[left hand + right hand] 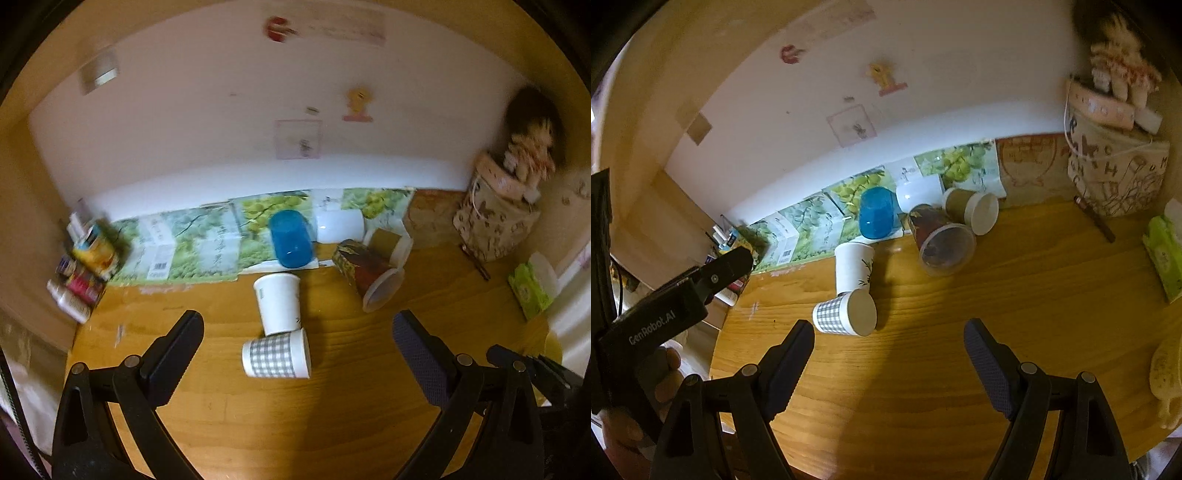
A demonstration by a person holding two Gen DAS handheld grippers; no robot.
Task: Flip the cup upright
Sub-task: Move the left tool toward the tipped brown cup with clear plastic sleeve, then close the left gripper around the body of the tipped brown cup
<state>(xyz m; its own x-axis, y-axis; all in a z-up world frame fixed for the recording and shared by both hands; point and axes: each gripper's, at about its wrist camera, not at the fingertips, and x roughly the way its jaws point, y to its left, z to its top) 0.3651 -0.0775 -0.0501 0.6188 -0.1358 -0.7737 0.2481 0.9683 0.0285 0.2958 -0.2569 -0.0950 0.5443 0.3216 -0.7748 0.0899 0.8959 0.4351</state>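
Several cups lie on their sides on the wooden table (258, 424). A grey checked paper cup (276, 353) (844, 313) lies nearest, with a white cup with a leaf print (279, 302) (852, 267) just behind it. Further back lie a blue plastic cup (290, 238) (876, 218), a white cup (341, 227) (918, 192), a dark red patterned cup (369, 273) (940, 240) and a brown paper cup (389, 243) (971, 206). My left gripper (298, 334) is open and empty, just in front of the checked cup. My right gripper (889, 339) is open and empty, right of the checked cup.
Flattened green printed cartons (192, 243) (809, 225) line the wall. A patterned fabric bag with a doll (495, 218) (1119, 162) stands at the back right. A green tissue pack (530, 291) (1165, 254) lies right. Small bottles and boxes (85, 266) crowd the left edge.
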